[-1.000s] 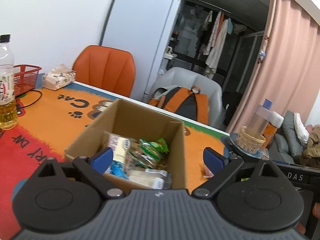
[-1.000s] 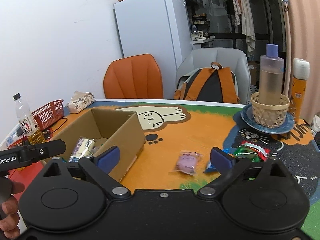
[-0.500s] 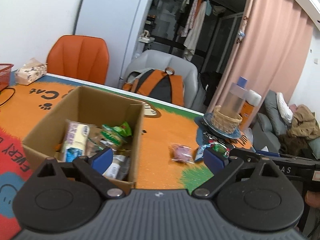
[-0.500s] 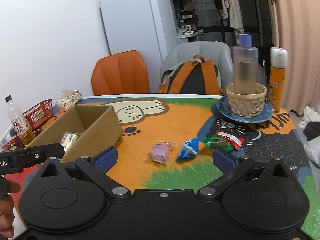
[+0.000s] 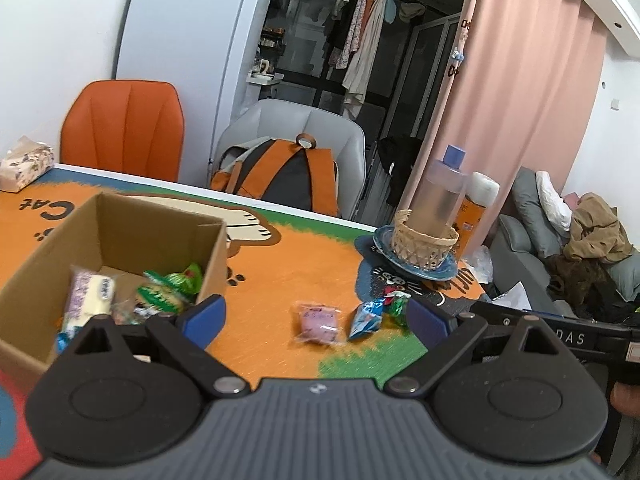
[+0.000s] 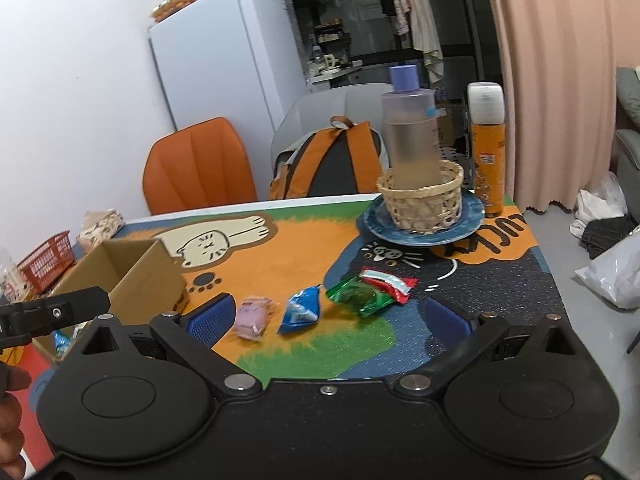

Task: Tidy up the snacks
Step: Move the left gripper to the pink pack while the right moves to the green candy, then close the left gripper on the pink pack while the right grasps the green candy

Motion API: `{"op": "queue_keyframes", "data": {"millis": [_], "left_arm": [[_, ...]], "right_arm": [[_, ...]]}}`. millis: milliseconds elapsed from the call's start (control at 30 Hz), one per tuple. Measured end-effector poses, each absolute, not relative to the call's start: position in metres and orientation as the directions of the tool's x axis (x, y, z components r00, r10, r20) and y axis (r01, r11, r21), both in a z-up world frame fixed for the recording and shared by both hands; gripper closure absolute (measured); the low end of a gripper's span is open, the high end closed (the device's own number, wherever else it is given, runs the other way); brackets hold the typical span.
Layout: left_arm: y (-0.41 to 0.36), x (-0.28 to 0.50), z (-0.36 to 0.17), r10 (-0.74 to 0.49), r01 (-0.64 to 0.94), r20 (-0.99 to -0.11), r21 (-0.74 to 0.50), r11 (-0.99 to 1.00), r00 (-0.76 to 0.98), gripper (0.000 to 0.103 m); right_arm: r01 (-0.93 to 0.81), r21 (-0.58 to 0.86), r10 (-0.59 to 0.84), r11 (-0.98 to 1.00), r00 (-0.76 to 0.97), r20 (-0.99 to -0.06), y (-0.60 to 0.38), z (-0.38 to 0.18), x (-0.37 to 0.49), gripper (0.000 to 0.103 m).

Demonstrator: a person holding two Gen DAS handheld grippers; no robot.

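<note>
We have three loose snacks left on the bench: a pink pack (image 6: pixel 253 316), a blue pack (image 6: pixel 301 310) and a green pack (image 6: pixel 370 286). They lie in a row just ahead of the right gripper (image 6: pixel 328 318), whose jaws stand wide with nothing between them. The left gripper (image 5: pixel 316 314) is wide and empty as well, with the box (image 5: pixel 208 256) just off its left finger and the same three packs ahead between its fingers. The box already holds several wrapped snacks.

We judge the step in hand to be a pick of one loose pack with the right gripper. The blue pack sits closest to the middle of its span, so we take that one. The pink pack lies near it on the left, and the green pack is near or touching it on the right, so we come down with the fingers astride the blue pack alone, low to the bench, and close on its puffed middle rather than a thin crimped edge. The wrapper looks slick, so we squeeze gently and lift straight before we swing left over the box wall
</note>
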State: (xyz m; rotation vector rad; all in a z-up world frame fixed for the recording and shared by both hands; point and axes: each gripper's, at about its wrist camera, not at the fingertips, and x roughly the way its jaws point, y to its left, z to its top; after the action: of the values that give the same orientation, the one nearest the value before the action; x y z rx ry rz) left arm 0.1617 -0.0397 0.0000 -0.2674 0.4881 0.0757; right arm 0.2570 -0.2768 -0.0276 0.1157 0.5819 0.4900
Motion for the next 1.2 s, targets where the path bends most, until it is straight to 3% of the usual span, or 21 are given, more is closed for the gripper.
{"op": "queue_keyframes", "data": {"millis": [567,867,1200], "left_arm": [[-0.051,0.222,-0.018,0.062,-0.204,-0.532,-0.213,0.955,0.845,0.015],[-0.051,0.256,-0.042,0.065,-0.23,-0.6,-0.203,0.952,0.797,0.026],[-0.048,0.283,-0.064,0.073,-0.245,-0.654,-0.176,0.953,0.753,0.027]], "right_arm": [[-0.364,0.307,0.475,0.88,0.697,-0.537,-0.272,-0.043,0.308,0.015],[-0.328,0.325,0.46,0.887,0.684,-0.566,-0.259,-0.055,0.341,0.016],[-0.314,0.323,0.449,0.893,0.676,-0.584,-0.249,-0.077,0.364,0.016]]}}
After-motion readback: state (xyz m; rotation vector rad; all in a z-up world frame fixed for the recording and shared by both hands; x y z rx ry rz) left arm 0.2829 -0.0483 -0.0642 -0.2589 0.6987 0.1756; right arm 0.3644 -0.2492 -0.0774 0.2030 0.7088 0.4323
